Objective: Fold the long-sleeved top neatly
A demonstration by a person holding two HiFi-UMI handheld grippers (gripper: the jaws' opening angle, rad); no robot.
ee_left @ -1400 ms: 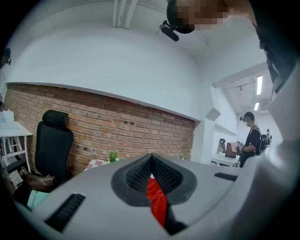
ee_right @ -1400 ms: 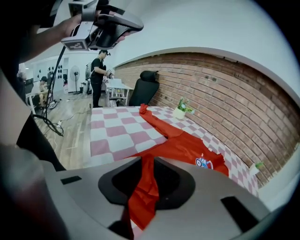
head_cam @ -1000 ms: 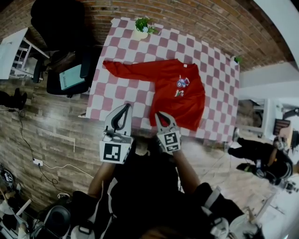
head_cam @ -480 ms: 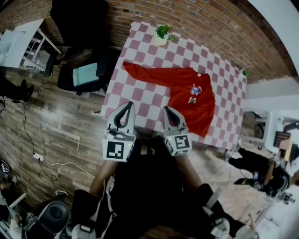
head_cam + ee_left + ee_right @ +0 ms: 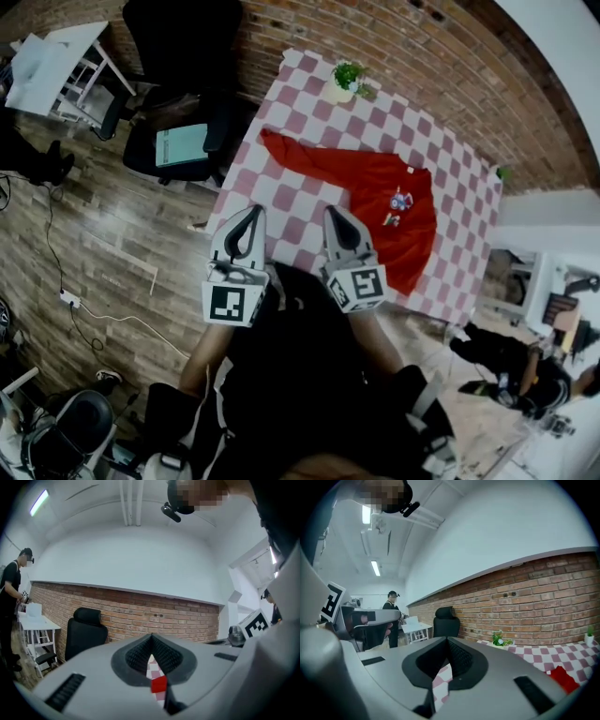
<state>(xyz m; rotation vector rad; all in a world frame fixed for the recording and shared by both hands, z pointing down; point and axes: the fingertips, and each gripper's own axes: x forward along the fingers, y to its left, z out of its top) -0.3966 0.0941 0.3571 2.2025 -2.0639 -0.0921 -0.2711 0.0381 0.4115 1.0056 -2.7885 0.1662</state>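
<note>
The red long-sleeved top [image 5: 398, 220] lies flat on the pink-and-white checked table [image 5: 281, 197], one sleeve [image 5: 305, 157] stretched out to the far left. Both grippers hover side by side over the table's near edge, apart from the top. My left gripper [image 5: 251, 214] is shut with nothing in it, and my right gripper [image 5: 335, 216] is likewise shut and empty. In the left gripper view the closed jaws [image 5: 151, 638] show a sliver of the red top [image 5: 159, 685] beyond them. The right gripper view shows its jaws [image 5: 447, 642] shut and the top [image 5: 563, 679] at lower right.
A small potted plant [image 5: 346, 79] stands at the table's far edge. A black office chair [image 5: 183, 37] and a seat holding a teal tablet [image 5: 183, 145] sit left of the table, by the brick wall. A white side table [image 5: 52, 52] and a person [image 5: 11, 597] are further left.
My right gripper has lifted away from the top's near hem and drawn back level with the left gripper. The left gripper shifted sideways. The top lies as before.
</note>
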